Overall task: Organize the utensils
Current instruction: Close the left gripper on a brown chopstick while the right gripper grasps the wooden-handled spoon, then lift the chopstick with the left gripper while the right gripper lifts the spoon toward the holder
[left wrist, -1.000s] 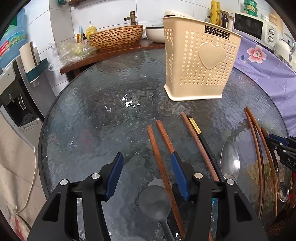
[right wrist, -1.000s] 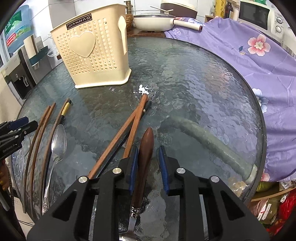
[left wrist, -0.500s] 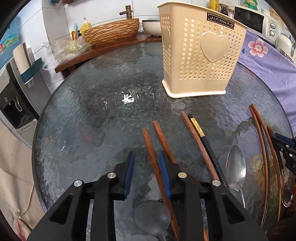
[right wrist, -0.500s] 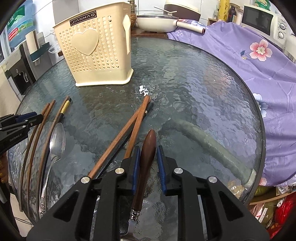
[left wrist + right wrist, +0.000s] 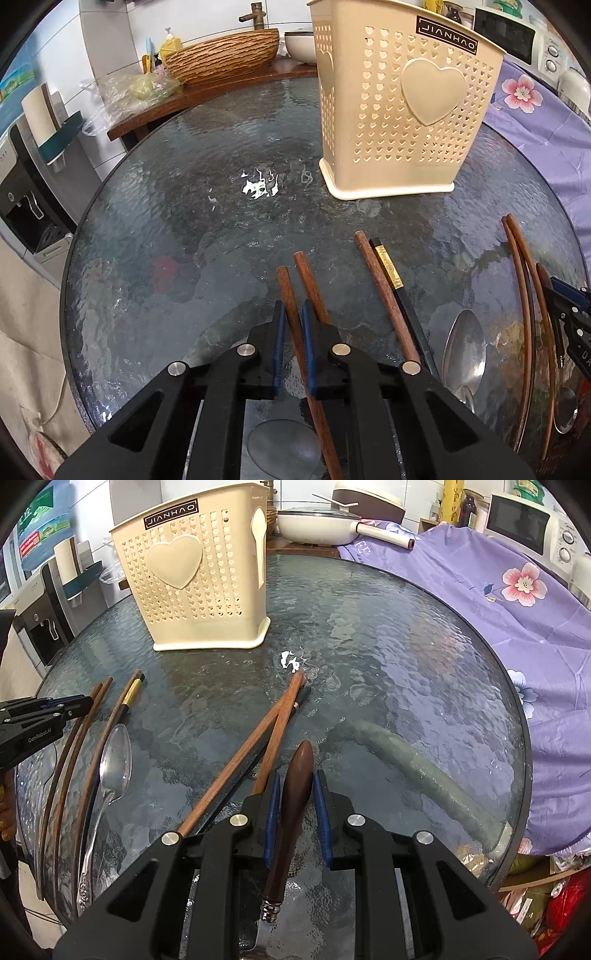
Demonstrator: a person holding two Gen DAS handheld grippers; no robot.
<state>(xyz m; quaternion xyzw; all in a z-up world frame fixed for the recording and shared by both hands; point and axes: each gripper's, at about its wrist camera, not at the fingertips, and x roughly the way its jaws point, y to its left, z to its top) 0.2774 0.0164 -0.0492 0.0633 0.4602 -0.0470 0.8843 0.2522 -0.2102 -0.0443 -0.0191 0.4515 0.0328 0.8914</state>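
Observation:
A cream perforated utensil holder (image 5: 406, 110) (image 5: 192, 587) stands upright at the far side of the round glass table (image 5: 184, 240). My left gripper (image 5: 293, 325) is closing its jaws, and the blue pads press on one brown wooden chopstick (image 5: 286, 284). A second chopstick (image 5: 308, 277) lies just right of it. Further right lie a brown and a black chopstick (image 5: 384, 262), a metal spoon (image 5: 463, 343) and a curved pair (image 5: 521, 280). My right gripper (image 5: 297, 805) is shut on a dark wood-handled utensil (image 5: 297, 775) that lies on the glass beside two crossed chopsticks (image 5: 255, 738).
A grey spoon bowl (image 5: 280, 446) lies under the left gripper. A purple flowered cloth (image 5: 498, 602) drapes the table's right side. Behind the table are a white pan (image 5: 314, 524), a wooden basin (image 5: 221, 51) and a microwave (image 5: 524, 524). A water dispenser (image 5: 26, 192) stands at the left.
My left gripper slid forward over the leftmost chopstick and its jaws went from wide open to pinched on it. The right gripper stayed still on the dark handle.

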